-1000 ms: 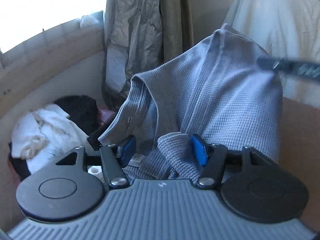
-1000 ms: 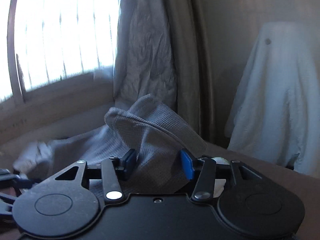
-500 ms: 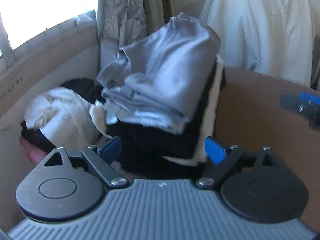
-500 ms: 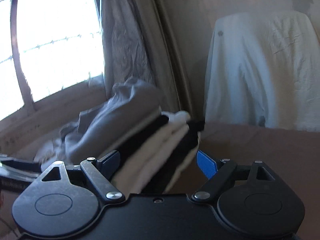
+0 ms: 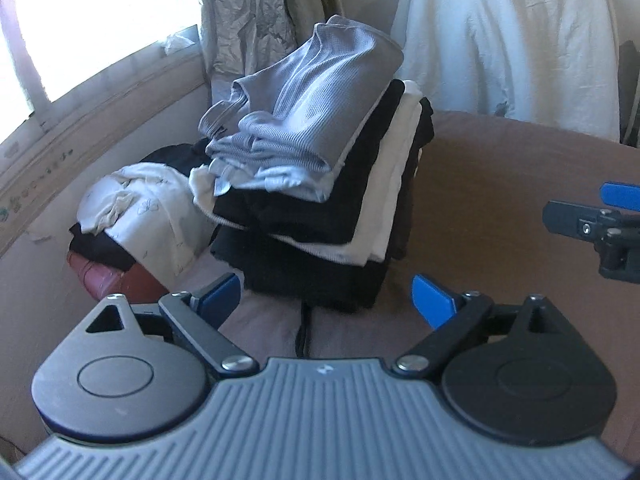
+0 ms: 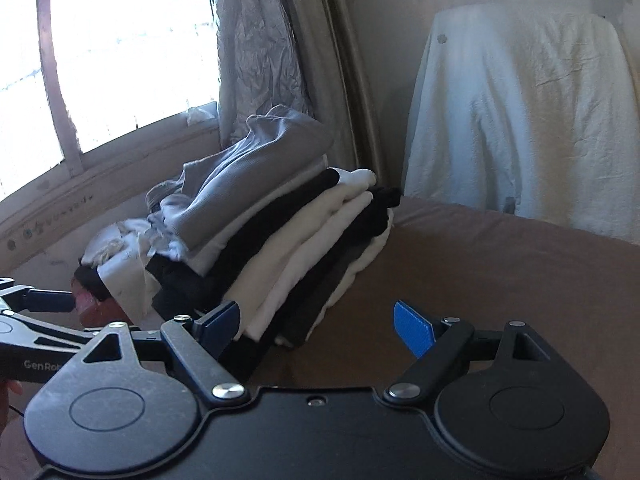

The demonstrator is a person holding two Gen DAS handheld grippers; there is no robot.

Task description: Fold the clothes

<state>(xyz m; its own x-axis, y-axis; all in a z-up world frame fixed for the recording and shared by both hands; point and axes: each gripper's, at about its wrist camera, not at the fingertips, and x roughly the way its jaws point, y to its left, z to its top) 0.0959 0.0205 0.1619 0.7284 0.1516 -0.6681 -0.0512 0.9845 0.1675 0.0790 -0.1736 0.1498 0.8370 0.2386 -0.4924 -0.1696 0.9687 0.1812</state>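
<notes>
Now the grey waffle-knit top (image 5: pixel 320 108) lies folded, slightly rumpled, atop a slanting stack of black and white garments (image 5: pixel 352 216) on the brown tabletop (image 5: pixel 500 184). Left tongs (image 5: pixel 326 300) and right tongs (image 6: pixel 320 322) have just been opening; both gape wide with nothing between them.

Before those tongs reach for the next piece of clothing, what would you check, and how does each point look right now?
1. Left tongs empty: ok, jaws just opened wide, nothing between them.
2. Right tongs empty: ok, jaws just opened, no cloth gripped.
3. Grey top released onto the folded stack: ok, it lies on top.
4. Grey top folded neatly: not ok, its front edge is rumpled and overhangs.
5. Stack stable: cannot tell, it looks tilted, but the fisheye lens distorts.
6. Next garment available: ok, an unfolded white and black heap lies beside the stack.
</notes>
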